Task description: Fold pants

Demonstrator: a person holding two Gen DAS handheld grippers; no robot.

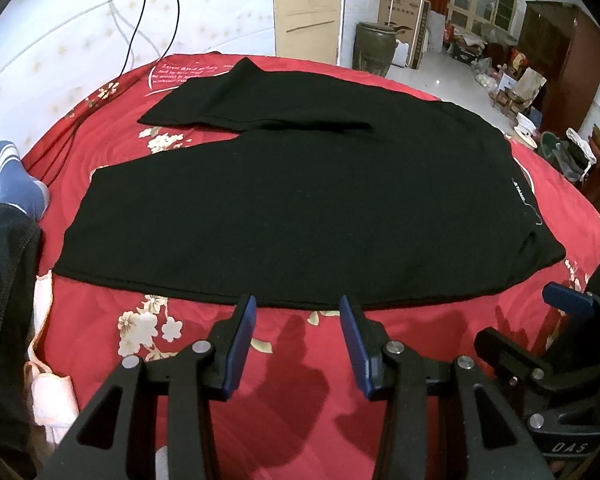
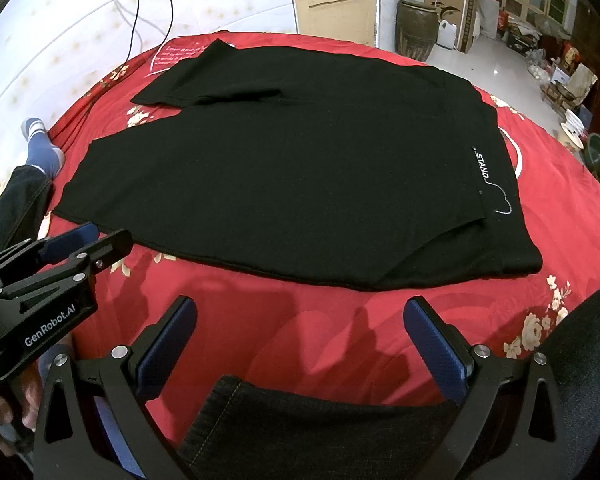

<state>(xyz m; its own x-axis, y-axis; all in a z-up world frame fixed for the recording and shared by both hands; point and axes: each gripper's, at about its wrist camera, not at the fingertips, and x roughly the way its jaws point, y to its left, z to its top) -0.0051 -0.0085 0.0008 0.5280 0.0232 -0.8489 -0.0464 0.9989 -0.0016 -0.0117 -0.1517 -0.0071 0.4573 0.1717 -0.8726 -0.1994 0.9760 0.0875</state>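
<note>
Black pants (image 1: 300, 200) lie flat on a red floral bedspread (image 1: 284, 360), waistband to the right with a small white label (image 1: 520, 194), legs spread to the left. They also show in the right wrist view (image 2: 300, 168). My left gripper (image 1: 298, 308) is open and empty, just short of the pants' near edge. My right gripper (image 2: 300, 312) is open wide and empty, hovering before the near edge. The right gripper also shows at the right of the left wrist view (image 1: 556, 344). The left gripper shows at the left of the right wrist view (image 2: 80, 248).
The person's leg in dark jeans with a blue sock (image 1: 18, 184) rests on the bed's left side; a knee (image 2: 300, 420) lies under my right gripper. Black cables (image 1: 140, 32) hang down the white wall. A jar (image 1: 374, 48), boxes and clutter stand on the floor at right.
</note>
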